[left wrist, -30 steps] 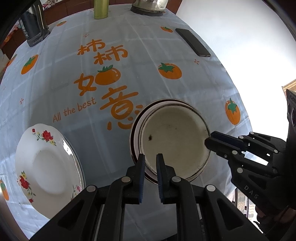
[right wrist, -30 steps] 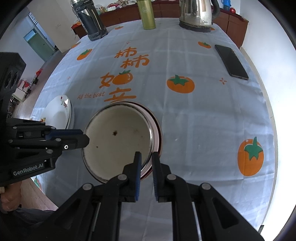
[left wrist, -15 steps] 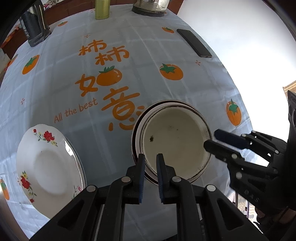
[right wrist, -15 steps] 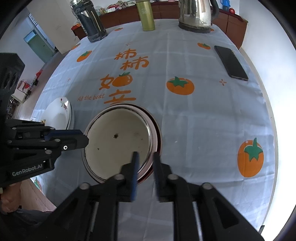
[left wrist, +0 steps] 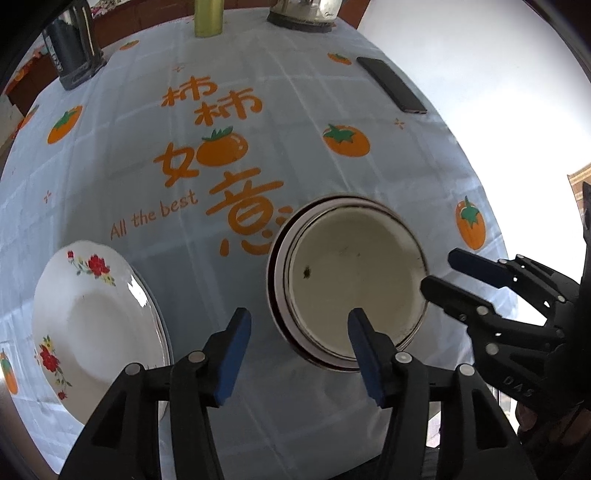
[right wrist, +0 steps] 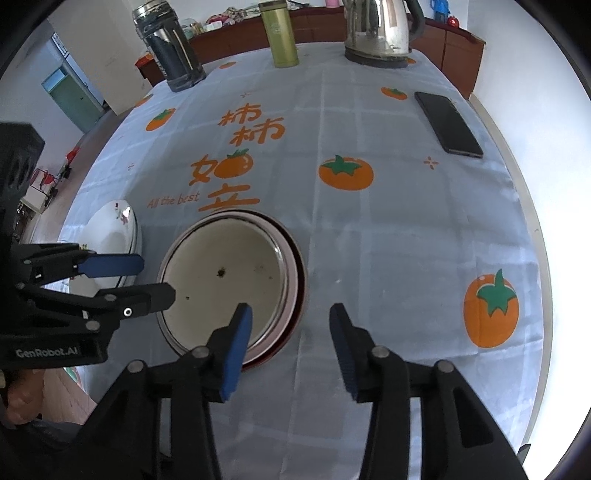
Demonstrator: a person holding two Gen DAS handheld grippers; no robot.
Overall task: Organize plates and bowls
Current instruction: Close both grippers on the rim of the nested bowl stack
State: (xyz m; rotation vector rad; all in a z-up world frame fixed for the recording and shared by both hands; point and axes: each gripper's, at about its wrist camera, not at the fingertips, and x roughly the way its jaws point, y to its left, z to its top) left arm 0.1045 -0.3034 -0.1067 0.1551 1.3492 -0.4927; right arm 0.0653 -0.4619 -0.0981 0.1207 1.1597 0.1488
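Observation:
A cream bowl (left wrist: 354, 280) sits nested in a pink-rimmed bowl on the tablecloth, upright. My left gripper (left wrist: 299, 317) straddles its near-left rim, one finger outside and one over the inside. Its jaws are opening and the pads stand off the rim. My right gripper (right wrist: 290, 314) straddles the near-right rim of the same bowl stack (right wrist: 229, 280); its jaws are opening too, and the pads do not touch it. Each gripper shows in the other's view: the right gripper (left wrist: 441, 271) and the left gripper (right wrist: 155, 278). A white flowered plate (left wrist: 92, 332) lies to the left.
Across the persimmon-print tablecloth (right wrist: 369, 229) lie a black phone (right wrist: 448, 123) at the right, and a steel kettle (right wrist: 380, 33), a green flask (right wrist: 282, 35) and a dark jar (right wrist: 170, 51) along the far edge. The table's near edge runs just below the grippers.
Both grippers were shut at the bowl's rim. The right one's jaws began to spread first, then the left one's sprang wide. The bowls and the plate have stayed in place.

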